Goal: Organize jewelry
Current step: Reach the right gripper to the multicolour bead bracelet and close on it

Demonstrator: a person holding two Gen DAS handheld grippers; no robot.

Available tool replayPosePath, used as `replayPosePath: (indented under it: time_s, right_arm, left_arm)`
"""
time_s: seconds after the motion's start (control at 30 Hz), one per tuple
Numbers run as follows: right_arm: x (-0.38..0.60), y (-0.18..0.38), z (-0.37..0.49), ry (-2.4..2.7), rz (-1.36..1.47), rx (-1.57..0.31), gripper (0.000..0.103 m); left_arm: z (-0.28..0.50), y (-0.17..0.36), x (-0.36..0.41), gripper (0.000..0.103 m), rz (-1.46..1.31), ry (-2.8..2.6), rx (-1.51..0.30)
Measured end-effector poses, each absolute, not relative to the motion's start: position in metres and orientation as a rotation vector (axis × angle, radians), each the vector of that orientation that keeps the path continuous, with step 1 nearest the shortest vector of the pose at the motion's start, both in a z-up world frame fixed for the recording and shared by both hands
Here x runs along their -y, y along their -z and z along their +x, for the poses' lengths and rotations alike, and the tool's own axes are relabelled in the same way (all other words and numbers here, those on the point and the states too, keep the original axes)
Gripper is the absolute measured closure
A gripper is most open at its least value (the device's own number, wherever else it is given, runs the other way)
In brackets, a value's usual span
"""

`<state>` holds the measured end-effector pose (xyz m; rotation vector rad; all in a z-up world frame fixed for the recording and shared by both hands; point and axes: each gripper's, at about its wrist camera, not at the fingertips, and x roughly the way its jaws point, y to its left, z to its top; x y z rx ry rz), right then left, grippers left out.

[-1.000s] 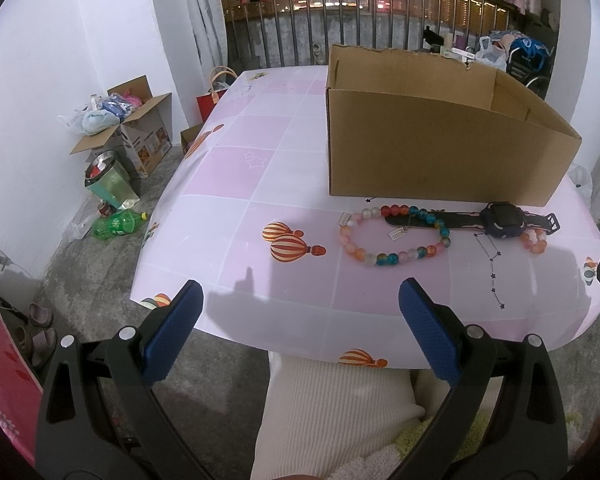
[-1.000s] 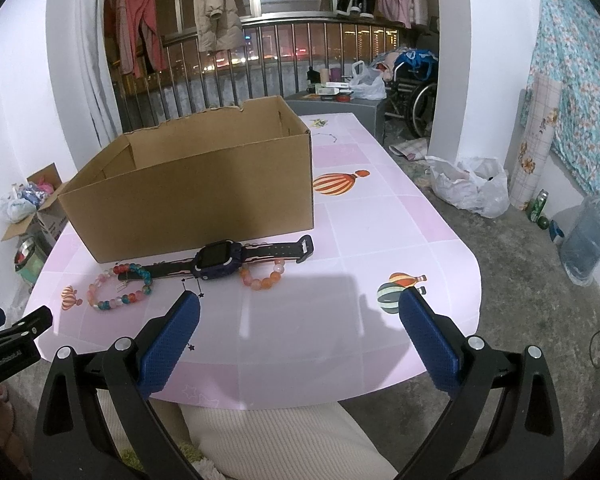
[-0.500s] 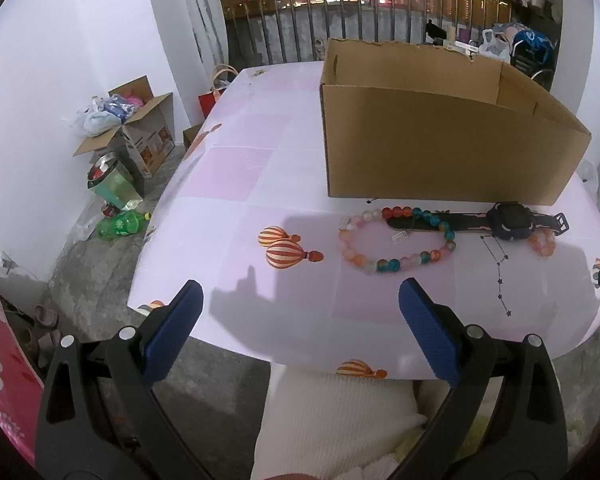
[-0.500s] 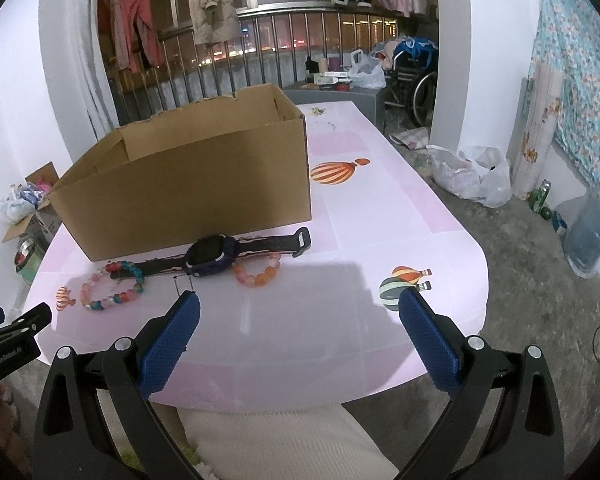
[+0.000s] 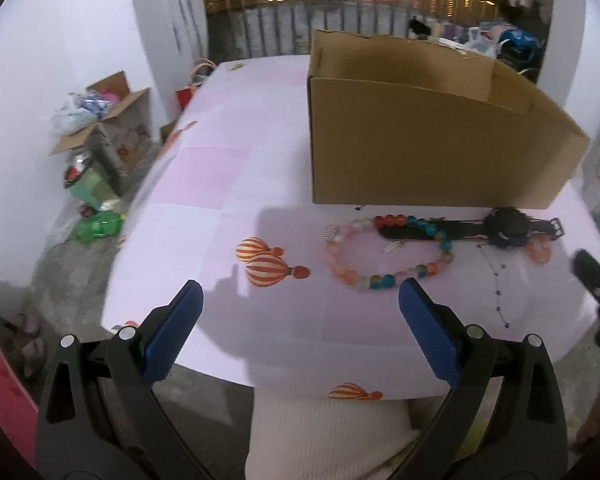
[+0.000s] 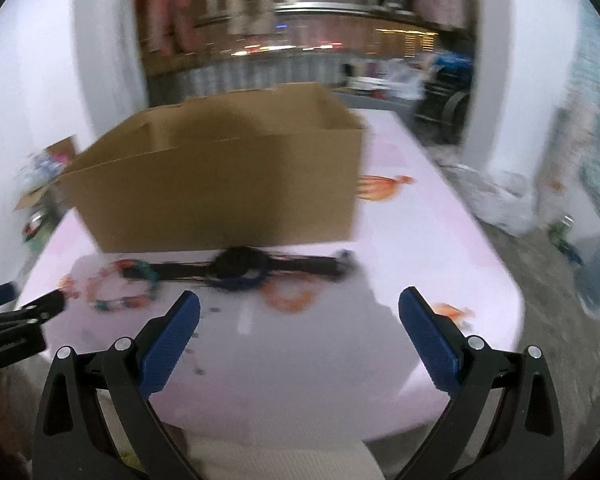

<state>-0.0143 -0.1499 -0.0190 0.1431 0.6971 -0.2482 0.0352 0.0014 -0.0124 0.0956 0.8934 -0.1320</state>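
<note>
Left wrist view: the left gripper (image 5: 300, 292) hangs over the near edge of the table (image 5: 220, 184), its blue-padded fingers (image 5: 172, 332) spread wide with nothing between them. Below the claw, closest to the camera, sits a cream ribbed garment (image 5: 324, 432) on the person. Just ahead of the claw and a little to its left is a printed orange balloon (image 5: 266, 268) on the pink cloth. Ahead and toward its right finger lies the multicoloured bead bracelet (image 5: 384, 254), an open loop flat on the cloth. A black watch (image 5: 504, 227) lies stretched out beyond it, its strap end crossing the far side of the loop. A smaller orange bead bracelet (image 5: 538, 251) peeks out beside the watch face, further right. Behind all three stands an open cardboard box (image 5: 428, 148), close to the jewelry. At the far right edge a black tip of the other tool shows.

Right wrist view, heavily blurred: the right gripper (image 6: 299, 294) is likewise spread wide and empty above the cloth. Straight ahead, between its fingers, is the orange bracelet (image 6: 288, 298); the watch (image 6: 240, 266) lies just past it, the colourful bracelet (image 6: 124, 288) off to the left, and the box (image 6: 220, 184) behind.
</note>
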Motion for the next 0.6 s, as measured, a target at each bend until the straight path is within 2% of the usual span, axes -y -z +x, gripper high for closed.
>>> replayPosePath:
  time_s: [0.23,0.4,0.5,0.6]
  right_arm:
    - [0.124,0.01,0.014,0.132,0.064,-0.639,0.006]
    - [0.109,0.01,0.033,0.031,0.038,-0.642,0.006]
    - [0.103,0.012,0.044,-0.036,0.044,-0.656,0.013]
    - [0.103,0.018,0.055,-0.092,0.058,-0.691,0.025]
  left_arm:
    - [0.034,0.012,-0.017,0.008,-0.104,0.223,-0.896]
    - [0.041,0.011,-0.025,0.008,-0.125,0.203,-0.858]
    - [0.05,0.01,-0.024,0.008,-0.069,0.177,-0.849]
    - [0.057,0.007,-0.023,0.008,-0.007,0.18,-0.806]
